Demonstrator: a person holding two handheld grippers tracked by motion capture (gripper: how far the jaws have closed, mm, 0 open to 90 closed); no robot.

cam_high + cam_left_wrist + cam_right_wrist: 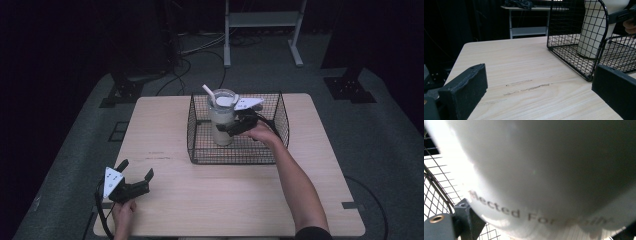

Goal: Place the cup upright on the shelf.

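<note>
On the near left of the desk point(200, 200) I hold my left hand-held gripper point(135, 172) with its two jaws spread wide and nothing between them; in the left gripper view the bare wood with a few dark scuff marks lies between the jaws. My left hand point(122, 212) is at the desk's near edge.

Toward the far middle stands one black wire basket point(200, 150), open at the top. Inside it stands one tall cup point(221, 122), pale and milky, upright on the basket's floor, with one white straw point(208, 93) slanting up out of its lid.

From the right, my right hand-held gripper point(231, 128) reaches over the basket's rim and its jaws are clamped on the cup's side. In the right gripper view the cup's wall presses close against the camera, and grey print on it reads "…lected For" followed by a word too blurred to read. My right hand point(262, 132) is inside the basket, just right of the cup.
</note>
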